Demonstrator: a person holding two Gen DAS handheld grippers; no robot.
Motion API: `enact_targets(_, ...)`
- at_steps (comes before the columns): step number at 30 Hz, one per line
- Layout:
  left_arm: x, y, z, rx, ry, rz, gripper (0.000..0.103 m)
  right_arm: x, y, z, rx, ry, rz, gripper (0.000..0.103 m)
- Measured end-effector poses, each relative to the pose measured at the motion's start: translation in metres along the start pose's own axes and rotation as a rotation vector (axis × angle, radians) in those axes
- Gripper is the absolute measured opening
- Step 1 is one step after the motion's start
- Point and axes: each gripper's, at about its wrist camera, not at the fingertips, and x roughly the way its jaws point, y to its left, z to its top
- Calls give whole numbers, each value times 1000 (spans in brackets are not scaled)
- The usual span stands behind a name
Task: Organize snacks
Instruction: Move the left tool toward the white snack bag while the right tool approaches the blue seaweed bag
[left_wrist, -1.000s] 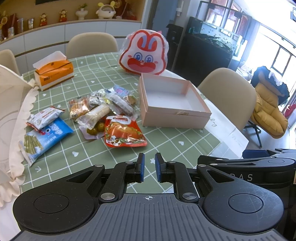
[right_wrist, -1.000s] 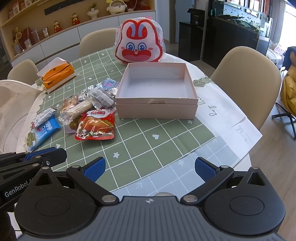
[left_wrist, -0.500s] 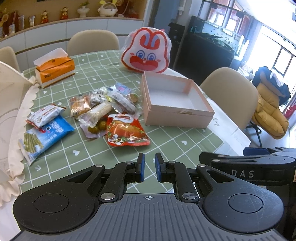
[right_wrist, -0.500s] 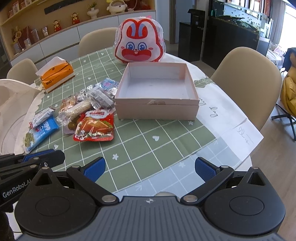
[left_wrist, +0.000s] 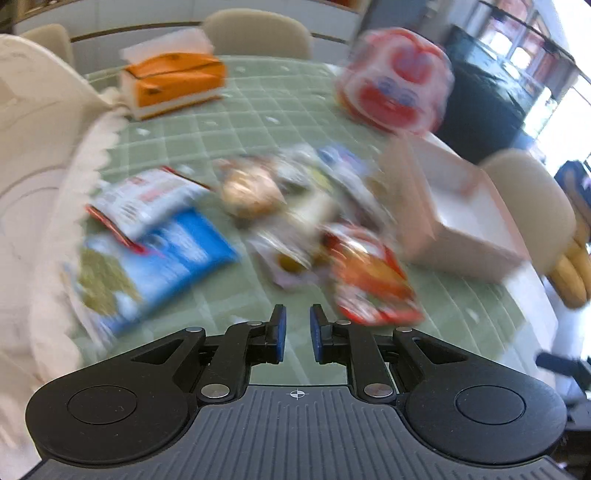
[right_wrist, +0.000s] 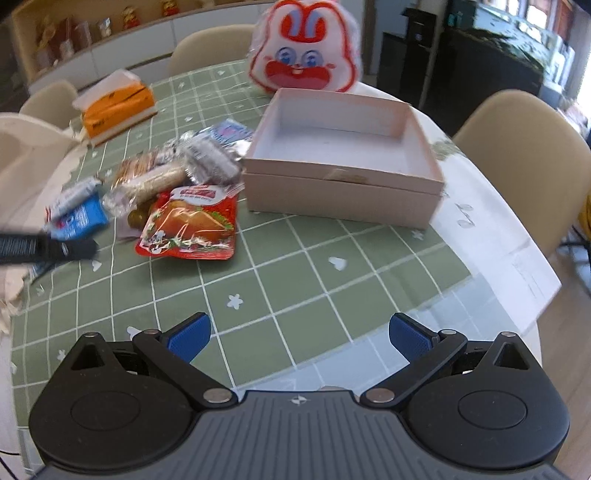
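A pile of snack packets lies on the green checked tablecloth (right_wrist: 295, 266). It holds a red packet (right_wrist: 190, 223), a blue packet (left_wrist: 162, 266) and a white-and-red packet (left_wrist: 147, 199). An empty pink box (right_wrist: 343, 155) stands right of the pile. My left gripper (left_wrist: 295, 332) is nearly shut with nothing between its pads, low over the cloth just short of the pile; its view is blurred. It also shows at the left of the right wrist view (right_wrist: 48, 247). My right gripper (right_wrist: 298, 338) is open and empty over the near part of the table.
An orange tissue box (right_wrist: 116, 105) sits at the back left. A rabbit-face bag (right_wrist: 303, 55) stands behind the box. A cream scalloped cloth (left_wrist: 44, 177) lies at the left edge. Beige chairs (right_wrist: 524, 147) surround the table.
My left gripper has moved forward and down towards the snack pile, blurring its view. My right gripper has moved closer to the table. Both jaws keep their openings.
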Motion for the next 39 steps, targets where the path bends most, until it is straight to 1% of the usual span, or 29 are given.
enact_targets(1, 0, 14, 7, -13, -30, -5, 17, 4, 5, 3, -11, -2, 5, 103)
enact_targets(2, 0, 29, 14, -33, -62, 8, 17, 7, 10, 7, -20, -5, 18, 103)
enact_targets(6, 7, 76, 44, -115, -128, 104, 17, 26, 36, 32, -64, -5, 91, 103)
enact_targets(9, 22, 101, 70, -144, -167, 148, 17, 44, 56, 50, -87, 31, 94, 103)
enact_targets(10, 29, 108, 77, -138, -170, 158, 17, 48, 62, 52, -97, 36, 85, 103)
enact_targets(12, 46, 121, 89, -133, -149, 176, 17, 54, 71, 53, -121, 47, 65, 103)
enact_targets(15, 70, 141, 96, -177, -100, 178, 17, 60, 70, 45, -123, 80, 78, 103)
enact_targets(16, 74, 144, 95, -186, -91, 174, 18, 63, 69, 43, -118, 94, 86, 103)
enact_targets(18, 74, 147, 90, -198, -101, 150, 18, 67, 65, 40, -99, 114, 106, 103)
enact_targets(19, 72, 149, 89, -204, -94, 132, 18, 68, 62, 39, -88, 118, 118, 103)
enact_targets(21, 69, 148, 83, -207, -65, 80, 18, 70, 60, 40, -62, 112, 153, 103)
enact_targets(22, 67, 147, 79, -207, -45, 43, 18, 70, 61, 42, -54, 106, 170, 103)
enact_targets(24, 61, 145, 67, -224, -24, -1, 19, 71, 66, 48, -46, 92, 201, 103)
enact_targets(28, 47, 143, 40, -298, 2, -53, 21, 72, 82, 60, -68, 70, 247, 103)
enact_targets(31, 40, 136, 25, -309, 44, -89, 22, 73, 99, 62, -115, 71, 293, 102)
enact_targets(33, 32, 132, 21, -289, 49, -85, 22, 72, 112, 57, -159, 87, 338, 102)
enact_targets(34, 25, 131, 19, -276, 40, -63, 22, 72, 118, 54, -179, 100, 358, 101)
enact_targets(36, 11, 131, 17, -247, 19, 12, 22, 72, 130, 45, -217, 122, 386, 100)
enact_targets(37, 5, 133, 16, -240, 8, 38, 22, 72, 136, 41, -233, 130, 394, 100)
enact_targets(39, -4, 138, 12, -243, -1, 57, 22, 69, 144, 33, -260, 149, 416, 100)
